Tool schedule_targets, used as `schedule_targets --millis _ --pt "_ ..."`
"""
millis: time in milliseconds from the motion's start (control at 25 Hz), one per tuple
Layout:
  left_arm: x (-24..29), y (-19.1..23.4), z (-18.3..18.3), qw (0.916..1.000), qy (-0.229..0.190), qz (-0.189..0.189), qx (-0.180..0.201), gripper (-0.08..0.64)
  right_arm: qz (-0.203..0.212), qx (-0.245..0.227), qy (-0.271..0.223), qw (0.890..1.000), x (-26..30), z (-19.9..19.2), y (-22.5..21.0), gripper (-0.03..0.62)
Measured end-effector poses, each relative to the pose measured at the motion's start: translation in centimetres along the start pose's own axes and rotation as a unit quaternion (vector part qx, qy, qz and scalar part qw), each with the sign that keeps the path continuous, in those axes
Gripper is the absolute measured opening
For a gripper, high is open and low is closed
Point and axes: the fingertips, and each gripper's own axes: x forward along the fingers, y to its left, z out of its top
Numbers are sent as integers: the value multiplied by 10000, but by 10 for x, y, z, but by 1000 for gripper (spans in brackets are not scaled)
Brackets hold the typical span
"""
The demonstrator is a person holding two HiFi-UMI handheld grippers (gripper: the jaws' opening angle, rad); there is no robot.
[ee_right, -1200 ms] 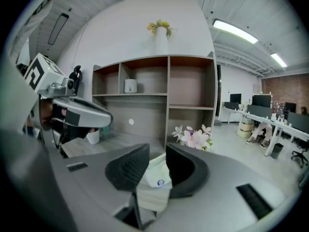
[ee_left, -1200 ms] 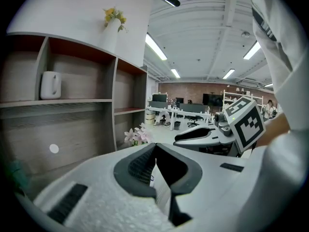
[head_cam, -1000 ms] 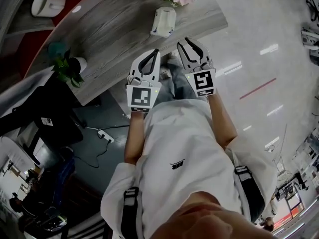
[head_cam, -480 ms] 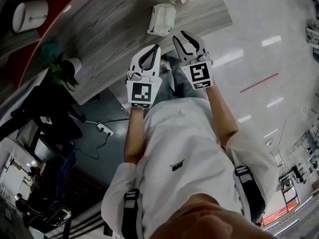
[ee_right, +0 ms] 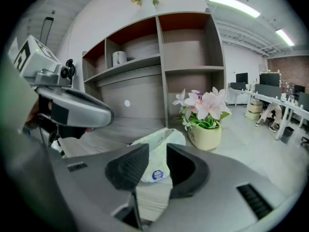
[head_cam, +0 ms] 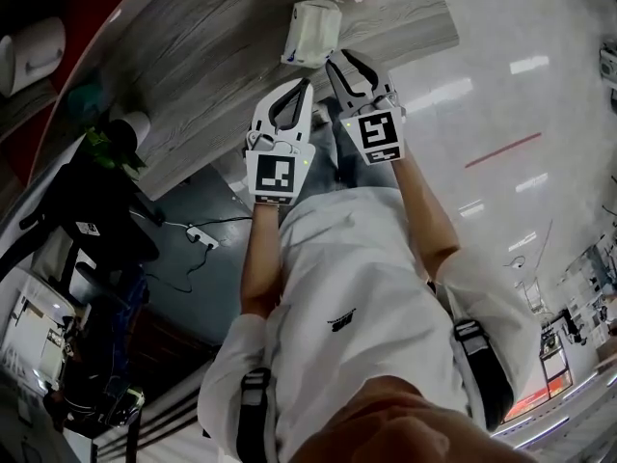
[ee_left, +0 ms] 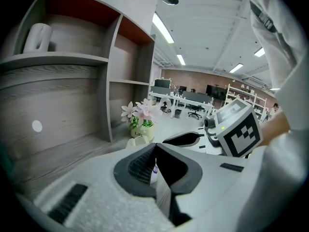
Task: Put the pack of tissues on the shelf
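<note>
A grey wooden counter (head_cam: 193, 66) fills the head view's upper left, and the pack of tissues (head_cam: 310, 29) lies on it at top centre. The right gripper (head_cam: 342, 58) has just been opening its jaws; they stand wide, with the pack showing in the gap, ungripped. The left gripper (head_cam: 305, 83) is closed and empty.

Head view looks steeply down over the person's chest (head_cam: 337, 278) to the worktop (head_cam: 212, 75) at top. Both gripper views face the shelf (ee_right: 164, 57) from close, sharing the flowerpot (ee_right: 205, 135).
</note>
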Motion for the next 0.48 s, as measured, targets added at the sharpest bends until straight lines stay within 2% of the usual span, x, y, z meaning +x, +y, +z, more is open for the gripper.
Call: schedule_targets --millis 480 --pt "9 4 -10 9998 150 -2 -98 28 9 -68 182 9998 31 -17 -5 133"
